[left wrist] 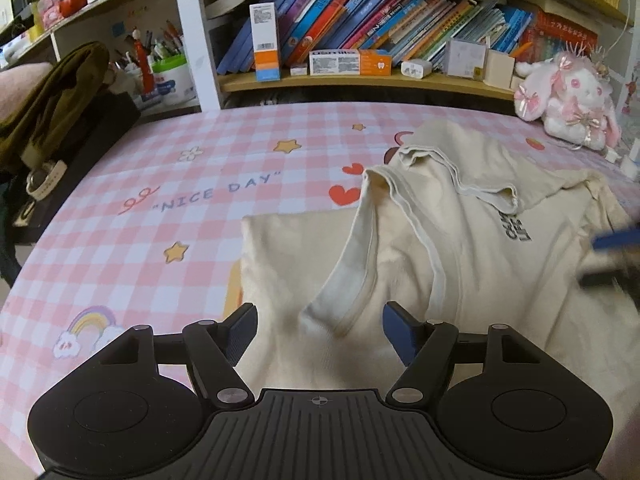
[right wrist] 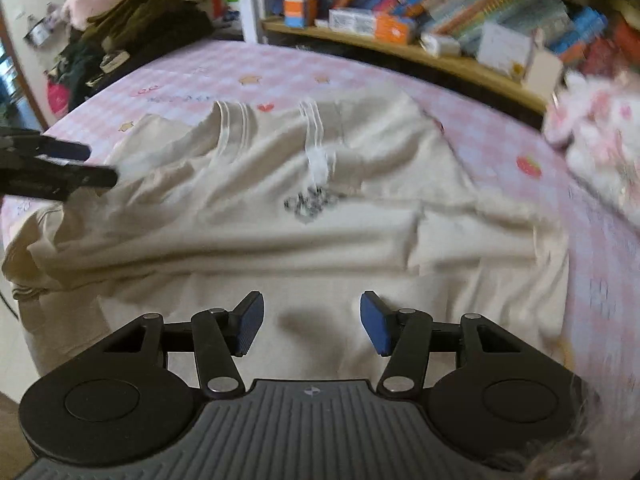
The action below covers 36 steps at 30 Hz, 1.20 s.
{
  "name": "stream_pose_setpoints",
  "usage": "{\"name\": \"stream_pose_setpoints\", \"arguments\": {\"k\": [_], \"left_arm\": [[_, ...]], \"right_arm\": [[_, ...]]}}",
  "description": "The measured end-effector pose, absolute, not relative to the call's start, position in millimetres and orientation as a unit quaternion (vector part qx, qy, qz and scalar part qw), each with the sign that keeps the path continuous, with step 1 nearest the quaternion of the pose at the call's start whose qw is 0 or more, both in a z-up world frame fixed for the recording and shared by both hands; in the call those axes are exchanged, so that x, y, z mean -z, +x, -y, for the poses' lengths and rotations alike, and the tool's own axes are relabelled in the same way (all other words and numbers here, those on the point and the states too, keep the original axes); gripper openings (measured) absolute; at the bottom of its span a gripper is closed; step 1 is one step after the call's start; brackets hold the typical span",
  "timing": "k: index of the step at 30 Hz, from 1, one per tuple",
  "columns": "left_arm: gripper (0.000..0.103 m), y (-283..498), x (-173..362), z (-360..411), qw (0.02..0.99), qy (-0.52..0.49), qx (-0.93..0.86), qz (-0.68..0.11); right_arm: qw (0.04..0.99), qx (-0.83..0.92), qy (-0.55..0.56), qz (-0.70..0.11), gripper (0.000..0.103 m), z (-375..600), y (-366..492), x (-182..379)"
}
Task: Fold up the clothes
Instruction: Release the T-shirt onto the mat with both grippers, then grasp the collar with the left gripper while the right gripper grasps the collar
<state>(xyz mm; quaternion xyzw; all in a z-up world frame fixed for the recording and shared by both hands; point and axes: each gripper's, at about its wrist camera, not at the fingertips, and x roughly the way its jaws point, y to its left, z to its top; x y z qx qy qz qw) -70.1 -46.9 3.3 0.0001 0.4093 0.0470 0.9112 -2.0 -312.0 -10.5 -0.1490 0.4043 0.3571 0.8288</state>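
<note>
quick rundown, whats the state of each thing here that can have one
left tool: open, holding nothing, over the shirt
right tool: open, holding nothing, over the shirt
cream t-shirt: on the bed, partly folded, one sleeve turned in over the body, wrinkled
checked bedsheet: spread flat
plush bunny: sitting beyond the shirt, near the shelf
books: leaning on the shelf

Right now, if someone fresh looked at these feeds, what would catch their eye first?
The rumpled cream cotton T-shirt with small black lettering, spread across the pink checked tablecloth printed "NICE DAY". Behind it runs a wooden shelf of colourful books, with a pink-and-white plush rabbit at the right end. Both claws, left and right, are open over the shirt.
</note>
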Motion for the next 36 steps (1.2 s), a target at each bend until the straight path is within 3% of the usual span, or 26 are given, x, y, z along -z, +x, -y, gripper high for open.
{"name": "stream_pose_setpoints", "arguments": {"k": [12,14,15,16,17,23,27,29,33,36], "left_arm": [[0.067,-103.8,-1.7,36.3,0.908,-0.049,-0.024,-0.416],[0.054,-102.6,4.5,38.8,0.901,-0.050,-0.017,-0.430],[0.038,-101.5,8.0,40.1,0.898,-0.049,-0.014,-0.438],[0.013,-99.5,11.2,40.9,0.894,-0.049,-0.014,-0.446],[0.002,-97.8,12.7,41.7,0.892,-0.048,-0.017,-0.449],[0.002,-127.3,-34.6,67.5,0.938,0.056,-0.026,-0.342],[0.002,-136.3,-22.6,69.7,0.933,0.050,-0.020,-0.355],[0.002,-140.0,-14.4,69.9,0.930,0.044,-0.018,-0.365],[0.002,-144.2,-2.4,66.9,0.926,0.022,-0.024,-0.376],[0.002,-145.5,3.6,62.7,0.923,0.001,-0.030,-0.382]], "right_arm": [[0.780,-0.476,-0.276,-0.298,0.053,217.7,58.1,-6.7],[0.746,-0.515,-0.332,-0.260,0.056,198.6,61.9,-3.7],[0.719,-0.540,-0.371,-0.233,0.057,190.1,61.5,-2.1],[0.688,-0.563,-0.413,-0.201,0.062,183.0,59.9,-0.4],[0.653,-0.580,-0.456,-0.171,0.067,176.8,58.0,1.9],[0.501,-0.617,-0.600,-0.086,0.070,144.5,64.0,6.8],[0.446,-0.626,-0.635,-0.076,0.074,122.6,77.6,5.9],[0.416,-0.626,-0.656,-0.073,0.082,110.6,81.4,8.3],[0.359,-0.637,-0.677,-0.080,0.081,84.1,85.5,17.0],[0.310,-0.650,-0.688,-0.087,0.070,67.8,84.6,26.3]]}}
